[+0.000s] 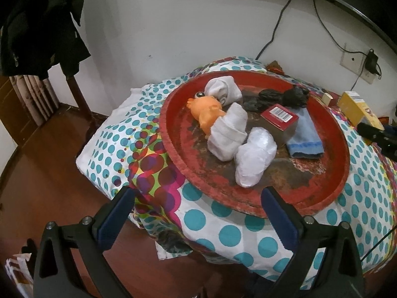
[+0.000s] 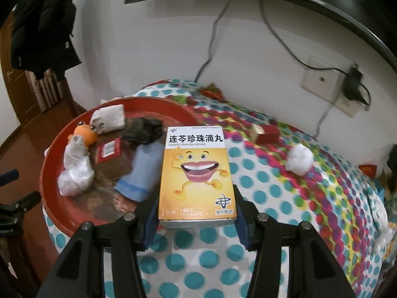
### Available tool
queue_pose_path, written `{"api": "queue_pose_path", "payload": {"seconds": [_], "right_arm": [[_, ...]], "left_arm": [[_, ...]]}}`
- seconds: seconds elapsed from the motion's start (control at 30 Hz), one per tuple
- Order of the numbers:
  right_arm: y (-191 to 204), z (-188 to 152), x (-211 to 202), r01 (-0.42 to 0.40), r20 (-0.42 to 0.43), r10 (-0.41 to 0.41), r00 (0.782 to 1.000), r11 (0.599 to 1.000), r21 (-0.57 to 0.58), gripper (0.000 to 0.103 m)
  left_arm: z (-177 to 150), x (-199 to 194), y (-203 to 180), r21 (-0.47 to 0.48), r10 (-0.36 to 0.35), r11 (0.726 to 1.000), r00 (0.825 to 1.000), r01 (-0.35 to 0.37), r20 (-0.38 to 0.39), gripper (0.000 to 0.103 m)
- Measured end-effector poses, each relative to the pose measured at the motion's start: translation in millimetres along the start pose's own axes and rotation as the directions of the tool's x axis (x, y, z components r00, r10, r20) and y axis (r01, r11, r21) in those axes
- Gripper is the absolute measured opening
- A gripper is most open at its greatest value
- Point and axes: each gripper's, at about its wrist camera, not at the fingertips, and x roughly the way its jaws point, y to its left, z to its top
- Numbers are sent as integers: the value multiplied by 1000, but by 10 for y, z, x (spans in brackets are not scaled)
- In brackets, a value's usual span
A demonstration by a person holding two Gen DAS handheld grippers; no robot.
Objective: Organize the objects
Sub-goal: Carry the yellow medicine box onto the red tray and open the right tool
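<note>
A round red tray (image 1: 330, 193) (image 2: 49, 173) sits on the dotted tablecloth (image 1: 223, 233). In it lie an orange toy (image 1: 206, 110), white socks (image 1: 229, 134), a white plastic wad (image 1: 255, 156), a red box (image 1: 279, 118), a blue cloth (image 1: 304, 136) and black bags (image 1: 285, 96). My left gripper (image 1: 198, 211) is open and empty, near the tray's front rim. My right gripper (image 2: 196, 213) is shut on a yellow medicine box (image 2: 196, 173), held above the cloth right of the tray; the box also shows in the left wrist view (image 1: 357, 110).
A small red box (image 2: 266, 132) and a white wad (image 2: 299, 160) lie on the cloth (image 2: 273, 198) to the right. Wall sockets with a plugged charger (image 2: 352, 87) are behind. A wooden chair with a dark jacket (image 1: 37, 24) stands at left over the wood floor.
</note>
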Motion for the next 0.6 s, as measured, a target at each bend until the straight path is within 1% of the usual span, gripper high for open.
{"api": "queue_pose_path", "payload": {"seconds": [0.07, 0.2, 0.37, 0.6], "right_arm": [[112, 29, 71, -15, -10, 15, 1000, 1000, -7, 52], [309, 59, 214, -17, -32, 16, 999, 999, -43, 52], [472, 107, 365, -22, -49, 19, 999, 998, -66, 52], [633, 173, 557, -40, -65, 36, 997, 997, -69, 52]], "left_arm": [[0, 9, 21, -6, -1, 1000, 1000, 1, -3, 102], [9, 12, 57, -22, -10, 1000, 1000, 10, -7, 102], [12, 7, 76, -28, -11, 1000, 1000, 11, -8, 102], [16, 9, 116, -39, -14, 999, 1000, 13, -13, 102]]}}
